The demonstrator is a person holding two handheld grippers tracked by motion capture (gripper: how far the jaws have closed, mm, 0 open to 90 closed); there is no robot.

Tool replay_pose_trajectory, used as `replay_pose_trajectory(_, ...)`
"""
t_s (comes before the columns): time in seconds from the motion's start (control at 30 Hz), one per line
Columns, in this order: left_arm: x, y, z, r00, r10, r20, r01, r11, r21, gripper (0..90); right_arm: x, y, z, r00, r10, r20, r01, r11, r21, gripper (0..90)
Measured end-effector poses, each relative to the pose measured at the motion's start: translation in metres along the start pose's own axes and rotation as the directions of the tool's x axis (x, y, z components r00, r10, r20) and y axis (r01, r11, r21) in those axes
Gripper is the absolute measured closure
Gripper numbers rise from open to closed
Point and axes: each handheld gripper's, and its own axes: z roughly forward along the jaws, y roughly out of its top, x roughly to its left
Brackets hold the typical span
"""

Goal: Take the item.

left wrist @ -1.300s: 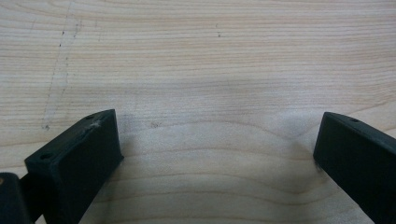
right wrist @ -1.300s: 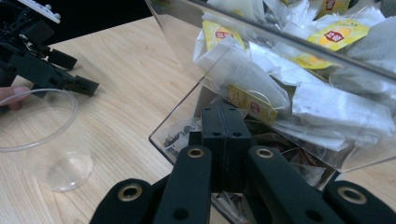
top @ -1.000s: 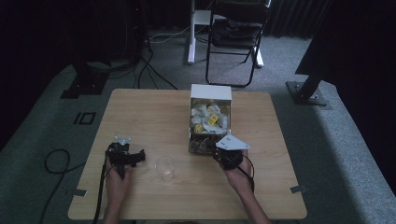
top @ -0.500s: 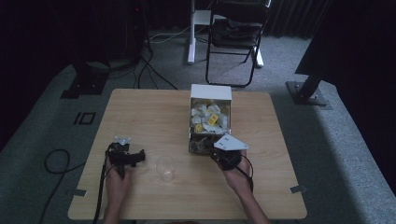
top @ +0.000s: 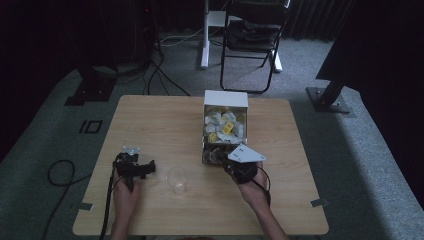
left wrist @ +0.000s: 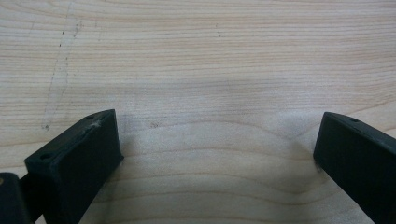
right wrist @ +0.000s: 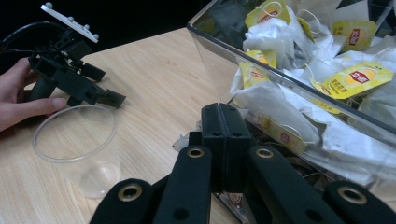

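Tea-bag box point(top: 225, 125) | right hand-held gripper point(top: 226, 161) at near edge | cup point(top: 177, 180) beside

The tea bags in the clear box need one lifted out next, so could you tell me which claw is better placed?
Right. The right claw, jaws shut, sits at the clear box beside the tea bags; the left claw rests open beyond the cup.

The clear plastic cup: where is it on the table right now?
In the high view the clear plastic cup stands upright on the table's near half, between the left gripper and the right gripper, short of the tea-bag box.
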Motion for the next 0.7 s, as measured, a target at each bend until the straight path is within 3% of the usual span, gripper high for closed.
replay_pose_trajectory(0.7,0.000,0.000,0.000,1.0000,0.000,0.000,0.000,1.0000,0.000,1.2,0.013,0.012,-0.003,0.9991,-0.026,-0.033,0.026,0.999,-0.025,90.0)
